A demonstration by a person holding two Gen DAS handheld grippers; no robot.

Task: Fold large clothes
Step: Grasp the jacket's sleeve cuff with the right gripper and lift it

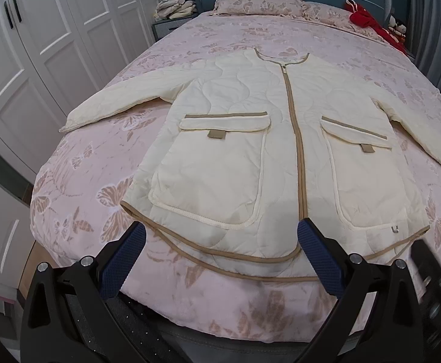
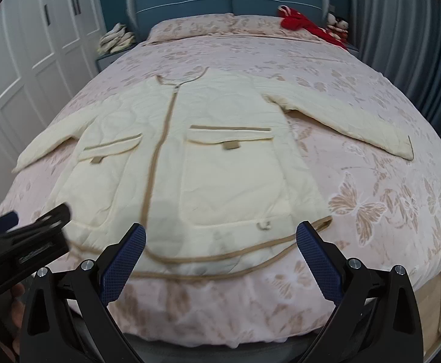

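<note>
While jacket (image 1: 250, 139) lies flat, left claw (image 1: 222, 237) open, cuff (image 2: 403, 149) right-view only.

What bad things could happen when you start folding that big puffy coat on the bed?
The cream quilted jacket has its tan-trimmed hem right at the edge of the pink butterfly bedspread, so a tug toward us might slide it off. It looks thick, so the open left gripper and open right gripper could pinch only the top layer. The long sleeve spreads far out and may flop back open after folding.
</note>
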